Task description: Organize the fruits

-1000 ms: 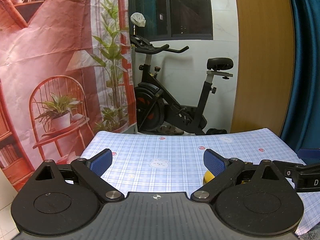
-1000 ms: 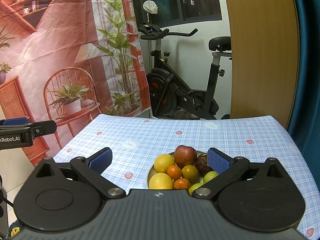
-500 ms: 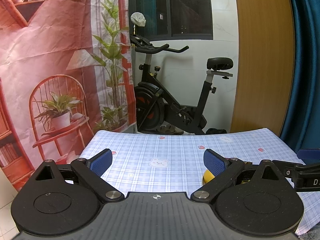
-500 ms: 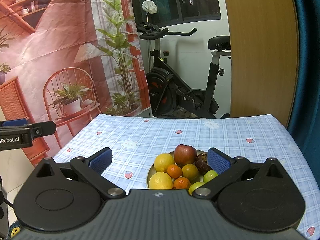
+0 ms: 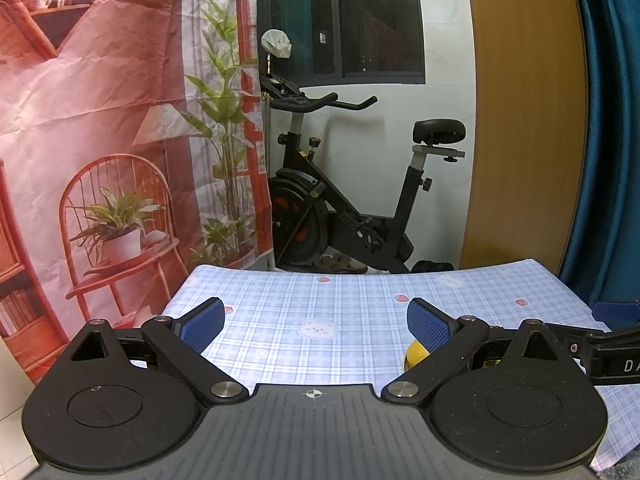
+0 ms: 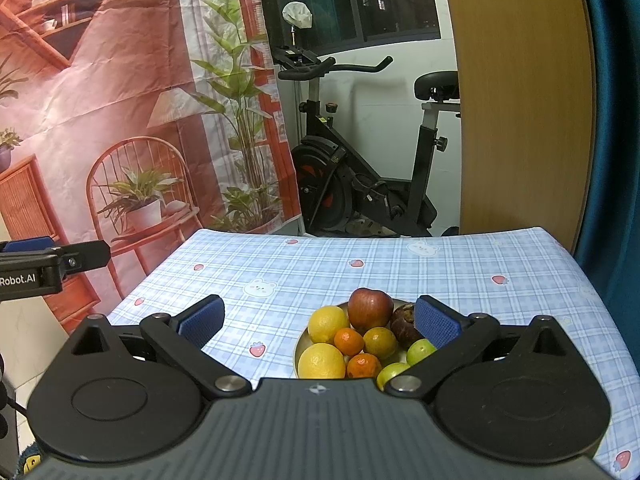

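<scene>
Left wrist view: the left gripper [image 5: 314, 326] is spread wide, empty, above the tablecloth [image 5: 360, 312]. Right wrist view: the right gripper [image 6: 318, 322] is spread, empty; the plate [image 6: 298, 354] of fruits [image 6: 370, 310] sits lower centre.

I'm getting even, warm indoor light, sharp focus throughout, a dark window [image 5: 340, 20] behind, and fisheye bending at the edges.
</scene>
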A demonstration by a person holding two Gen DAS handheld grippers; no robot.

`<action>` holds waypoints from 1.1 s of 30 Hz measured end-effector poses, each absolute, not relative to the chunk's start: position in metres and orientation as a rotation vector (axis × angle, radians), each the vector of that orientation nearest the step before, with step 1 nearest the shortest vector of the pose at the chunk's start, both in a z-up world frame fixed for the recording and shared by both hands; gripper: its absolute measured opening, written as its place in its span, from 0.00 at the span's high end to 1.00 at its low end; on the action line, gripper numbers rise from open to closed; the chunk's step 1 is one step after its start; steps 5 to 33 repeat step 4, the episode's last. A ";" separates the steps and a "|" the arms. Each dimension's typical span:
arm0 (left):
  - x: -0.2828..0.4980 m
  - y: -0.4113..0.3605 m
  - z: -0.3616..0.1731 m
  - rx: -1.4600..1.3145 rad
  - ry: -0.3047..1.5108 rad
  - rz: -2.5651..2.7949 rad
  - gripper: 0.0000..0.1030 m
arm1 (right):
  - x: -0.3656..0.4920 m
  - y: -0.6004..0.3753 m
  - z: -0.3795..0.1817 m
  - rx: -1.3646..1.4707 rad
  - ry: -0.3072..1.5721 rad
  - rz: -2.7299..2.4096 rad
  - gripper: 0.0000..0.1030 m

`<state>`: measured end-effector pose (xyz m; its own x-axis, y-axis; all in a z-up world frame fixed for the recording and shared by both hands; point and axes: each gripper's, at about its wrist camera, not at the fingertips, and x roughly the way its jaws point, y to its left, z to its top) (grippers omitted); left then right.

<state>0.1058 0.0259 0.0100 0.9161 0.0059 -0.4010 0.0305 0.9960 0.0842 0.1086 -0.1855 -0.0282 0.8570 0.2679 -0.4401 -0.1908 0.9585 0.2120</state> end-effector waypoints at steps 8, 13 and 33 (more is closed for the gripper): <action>0.106 0.026 0.010 0.088 0.417 -0.012 0.04 | 0.108 -0.185 -0.028 0.164 0.485 0.241 0.00; 0.106 0.026 0.010 0.088 0.417 -0.012 0.04 | 0.108 -0.185 -0.028 0.164 0.485 0.241 0.00; 0.106 0.026 0.010 0.088 0.417 -0.012 0.04 | 0.108 -0.185 -0.028 0.164 0.485 0.241 0.00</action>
